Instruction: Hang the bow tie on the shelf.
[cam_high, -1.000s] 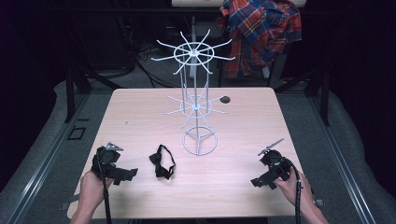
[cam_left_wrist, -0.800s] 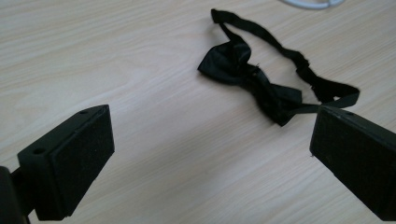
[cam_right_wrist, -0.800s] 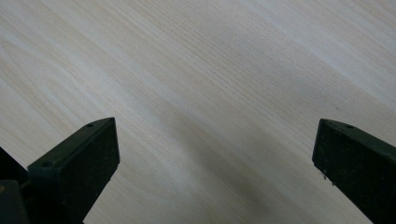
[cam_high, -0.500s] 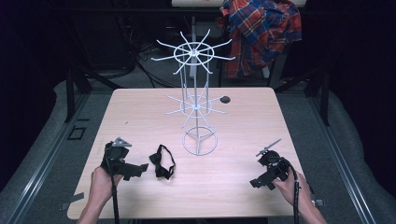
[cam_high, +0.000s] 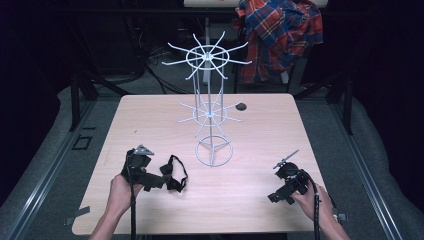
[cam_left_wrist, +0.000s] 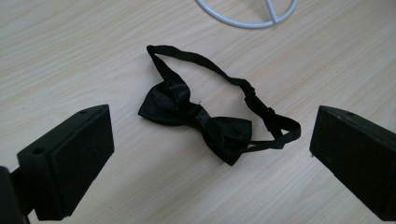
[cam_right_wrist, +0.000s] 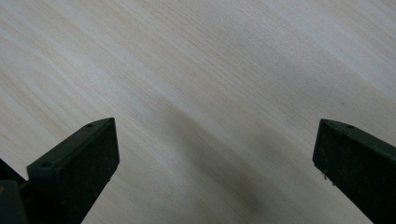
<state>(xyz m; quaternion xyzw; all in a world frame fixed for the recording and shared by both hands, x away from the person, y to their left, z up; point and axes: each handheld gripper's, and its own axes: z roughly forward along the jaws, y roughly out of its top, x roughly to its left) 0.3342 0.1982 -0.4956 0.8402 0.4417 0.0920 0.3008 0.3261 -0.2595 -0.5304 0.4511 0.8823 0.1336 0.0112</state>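
Pale wooden table (cam_high: 150, 125), dark room

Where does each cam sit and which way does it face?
High view: above the person's side, looking forward and down at the table; hands, left gripper, right gripper show.
Left gripper view: looks along its open jaws at the bow tie, shared with the high view, as is the rack.
Right gripper view: open jaws over bare table.

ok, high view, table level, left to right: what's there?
left gripper → black bow tie → white wire rack, at its ring base → right gripper
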